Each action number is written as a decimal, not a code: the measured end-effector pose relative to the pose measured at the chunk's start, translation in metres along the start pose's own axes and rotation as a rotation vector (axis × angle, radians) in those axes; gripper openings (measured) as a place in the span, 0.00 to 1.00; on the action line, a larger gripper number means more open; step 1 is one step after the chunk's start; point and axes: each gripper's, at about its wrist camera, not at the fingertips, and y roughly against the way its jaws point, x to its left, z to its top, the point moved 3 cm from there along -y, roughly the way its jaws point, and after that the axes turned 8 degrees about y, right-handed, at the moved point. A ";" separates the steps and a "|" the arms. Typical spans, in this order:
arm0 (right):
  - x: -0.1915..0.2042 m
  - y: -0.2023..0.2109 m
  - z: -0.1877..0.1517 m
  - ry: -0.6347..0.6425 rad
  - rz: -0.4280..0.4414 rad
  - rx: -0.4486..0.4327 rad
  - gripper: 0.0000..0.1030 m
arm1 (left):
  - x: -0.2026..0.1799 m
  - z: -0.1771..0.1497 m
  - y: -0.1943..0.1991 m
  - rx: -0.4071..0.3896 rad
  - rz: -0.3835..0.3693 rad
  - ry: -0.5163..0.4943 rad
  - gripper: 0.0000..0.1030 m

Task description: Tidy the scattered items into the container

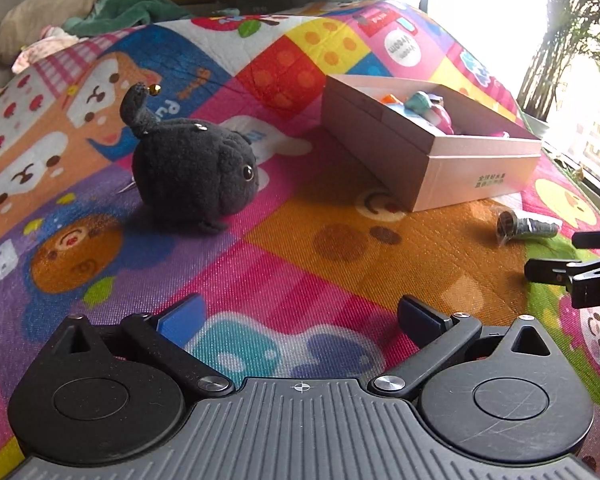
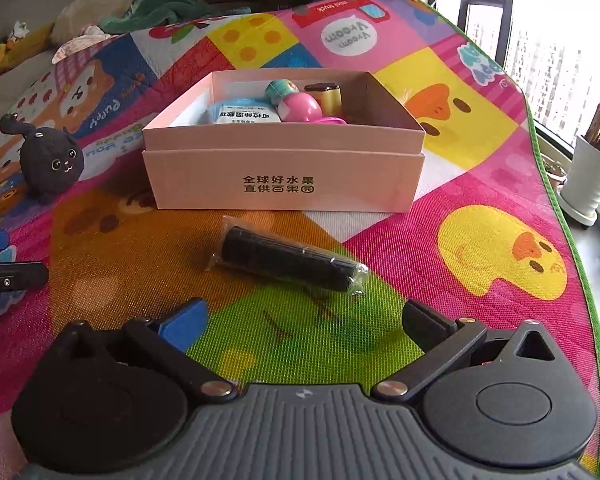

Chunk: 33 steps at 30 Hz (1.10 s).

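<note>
While both jaws gape wide and empty, a black plastic-wrapped cylinder [image 2: 290, 264] lies just ahead of the right gripper [image 2: 300, 320], before the pink cardboard box [image 2: 284, 176]; a dark plush toy [image 1: 192, 168] waits ahead-left of the left gripper [image 1: 300, 320], likely next.

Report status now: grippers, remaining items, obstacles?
Left gripper open, right gripper open, both empty. Black plush and wrapped black cylinder on mat, outside pink box. No obstacles.
</note>
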 end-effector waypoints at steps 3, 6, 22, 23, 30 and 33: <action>-0.004 0.000 -0.001 -0.024 0.001 -0.002 1.00 | 0.015 0.018 0.003 -0.110 0.074 0.046 1.00; -0.003 0.000 -0.001 -0.020 -0.003 0.000 1.00 | 0.030 0.042 -0.007 -0.177 0.137 0.047 1.00; -0.004 -0.001 -0.001 -0.031 0.006 -0.005 1.00 | 0.035 0.062 -0.040 -0.130 0.062 0.000 0.88; -0.004 -0.001 -0.001 -0.032 0.007 -0.006 1.00 | 0.030 0.058 -0.033 -0.126 0.035 0.002 0.88; -0.005 0.000 -0.001 -0.039 0.012 -0.010 1.00 | -0.028 0.018 0.018 -0.110 -0.153 -0.027 0.89; -0.005 0.000 -0.001 -0.039 0.012 -0.010 1.00 | -0.046 0.000 0.026 -0.108 -0.153 -0.046 0.91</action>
